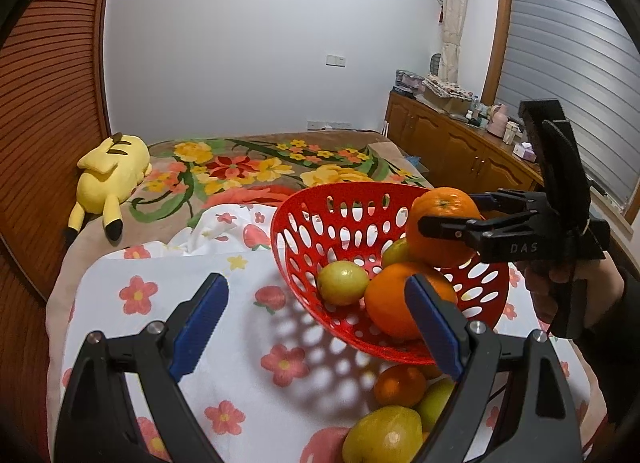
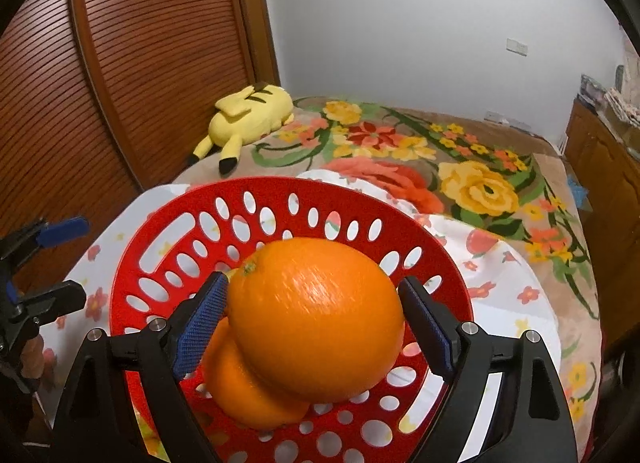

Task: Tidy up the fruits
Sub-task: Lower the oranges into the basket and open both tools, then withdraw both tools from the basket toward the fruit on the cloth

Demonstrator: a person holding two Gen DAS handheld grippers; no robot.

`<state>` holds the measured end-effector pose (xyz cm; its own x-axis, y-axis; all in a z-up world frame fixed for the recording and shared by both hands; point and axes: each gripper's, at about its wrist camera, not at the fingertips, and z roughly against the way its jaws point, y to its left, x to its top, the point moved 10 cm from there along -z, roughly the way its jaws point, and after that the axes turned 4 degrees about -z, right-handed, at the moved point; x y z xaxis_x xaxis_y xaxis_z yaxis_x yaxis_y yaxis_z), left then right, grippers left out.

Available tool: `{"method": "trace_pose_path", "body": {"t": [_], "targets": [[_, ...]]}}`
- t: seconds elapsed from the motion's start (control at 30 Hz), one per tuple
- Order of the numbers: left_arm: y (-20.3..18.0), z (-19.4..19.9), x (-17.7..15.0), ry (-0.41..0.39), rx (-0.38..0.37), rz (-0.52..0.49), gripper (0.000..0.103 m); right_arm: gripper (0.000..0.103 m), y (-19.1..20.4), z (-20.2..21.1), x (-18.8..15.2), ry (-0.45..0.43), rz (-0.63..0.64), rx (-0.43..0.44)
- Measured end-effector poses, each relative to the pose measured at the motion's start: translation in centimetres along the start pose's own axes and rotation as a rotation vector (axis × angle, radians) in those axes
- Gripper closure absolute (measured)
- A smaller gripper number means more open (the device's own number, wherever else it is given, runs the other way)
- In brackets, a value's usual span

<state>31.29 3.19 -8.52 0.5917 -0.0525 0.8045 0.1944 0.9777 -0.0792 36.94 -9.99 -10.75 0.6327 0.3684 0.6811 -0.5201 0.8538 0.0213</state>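
A red perforated basket (image 1: 320, 191) (image 2: 280, 183) stands tilted on a flowered white cloth. In it lie a yellow-green lemon (image 1: 343, 283), an orange (image 1: 392, 307) and another greenish fruit (image 1: 396, 251). My right gripper (image 1: 452, 211) (image 2: 314, 295) is over the basket, shut on a large orange (image 1: 440, 231) (image 2: 316, 319) that hangs just above the fruit inside; both blue pads touch its sides. Near the basket's front left, my left gripper (image 1: 316, 323) (image 2: 68, 263) stands wide open and holds nothing. A small orange (image 1: 398, 385) and two yellow-green fruits (image 1: 384, 437) lie on the cloth close to me.
The cloth (image 1: 160, 343) covers the near end of a bed with a flowered blanket (image 1: 240, 167). A yellow plush toy (image 1: 108, 175) lies at the far left by a slatted wooden door (image 1: 48, 103). A wooden cabinet (image 1: 460, 151) with clutter lines the right side.
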Motion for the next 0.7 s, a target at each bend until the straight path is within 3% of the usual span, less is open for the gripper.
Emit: {"method": "trace_pose_path", "body": {"t": [0.37,0.7], "targets": [[-1.4,1.9,-1.0,-0.014,-0.012,-0.004,0.013,0.014,-0.3,4.3,-1.1,-0.062,-0.021,-0.028],[-2.8,3.6,-3.6,-0.006,-0.024,-0.002,0.013,0.014,0.9,9.7,-5.1,-0.124,-0.029,-0.072]]}}
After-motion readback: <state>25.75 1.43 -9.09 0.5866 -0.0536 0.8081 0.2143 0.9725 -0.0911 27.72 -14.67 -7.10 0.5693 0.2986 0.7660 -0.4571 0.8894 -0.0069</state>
